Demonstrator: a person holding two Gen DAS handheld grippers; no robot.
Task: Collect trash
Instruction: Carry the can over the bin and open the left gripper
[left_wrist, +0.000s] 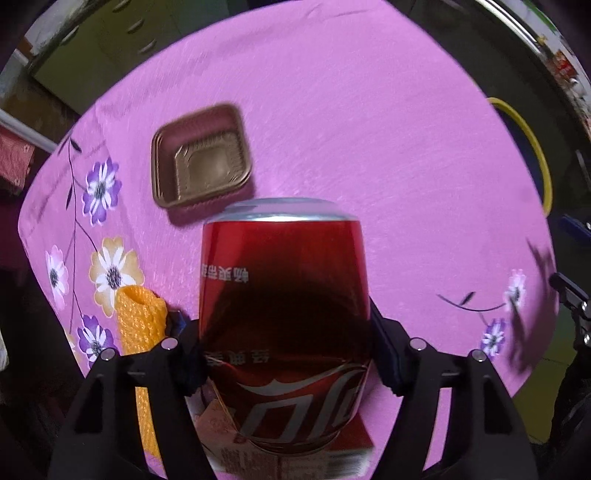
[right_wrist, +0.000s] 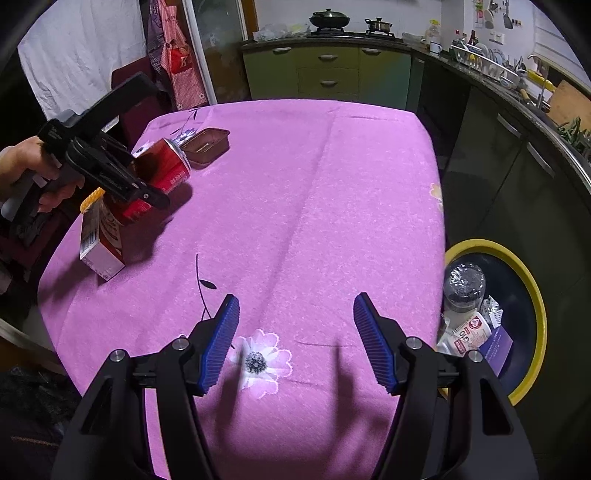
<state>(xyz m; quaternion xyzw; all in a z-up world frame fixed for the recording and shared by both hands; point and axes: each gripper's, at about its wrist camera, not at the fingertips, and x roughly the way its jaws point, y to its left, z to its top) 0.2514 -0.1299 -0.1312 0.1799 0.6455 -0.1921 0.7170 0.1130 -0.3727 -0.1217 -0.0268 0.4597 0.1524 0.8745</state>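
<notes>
The left gripper (left_wrist: 286, 354) is clamped on the red can (left_wrist: 284, 310) near the table's (right_wrist: 314, 206) left edge (brown tray (right_wrist: 205, 145) just beyond), while the right gripper (right_wrist: 295, 343) hangs apart, empty, over the near edge.

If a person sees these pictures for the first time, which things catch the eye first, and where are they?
First comes the bright pink flowered tablecloth that fills both views. Next is the red soda can, tilted between the fingers of the left hand-held gripper at the table's left side, over a red-and-white carton and near a brown plastic tray. Last is the yellow-rimmed bin on the floor at the right, already holding a crushed bottle and wrappers.
</notes>
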